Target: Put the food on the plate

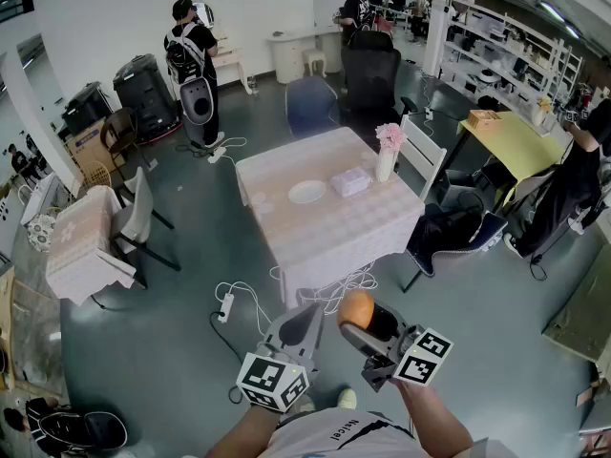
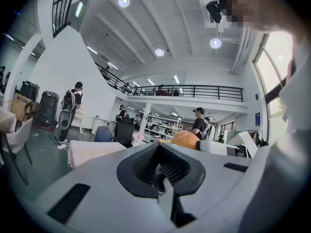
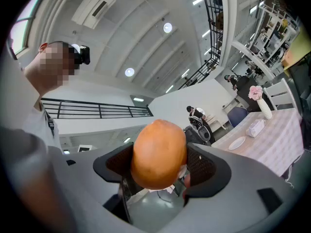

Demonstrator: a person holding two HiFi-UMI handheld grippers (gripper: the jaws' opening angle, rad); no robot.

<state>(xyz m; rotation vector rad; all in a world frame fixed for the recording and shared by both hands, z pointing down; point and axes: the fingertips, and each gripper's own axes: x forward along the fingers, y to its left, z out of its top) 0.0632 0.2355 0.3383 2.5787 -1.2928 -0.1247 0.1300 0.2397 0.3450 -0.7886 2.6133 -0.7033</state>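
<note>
**Food Held Away From the Plate**

A round, smooth, orange-brown piece of food (image 3: 159, 153) is sitting whole between the jaws of the right gripper (image 1: 361, 324), on the near side. The white plate (image 1: 306, 192) is lying flat on the far table (image 1: 325, 241), well apart from it.

A square tabletop (image 1: 329, 237) draped in a pale pink checked cloth stands on the grey floor (image 1: 172, 361). Near its middle lies a round white plate (image 1: 306, 192). Just to the plate's right sits a pale wrapped tissue pack (image 1: 350, 181). At the far right corner a white vase of pink flowers (image 1: 386, 163) stands upright.
</note>
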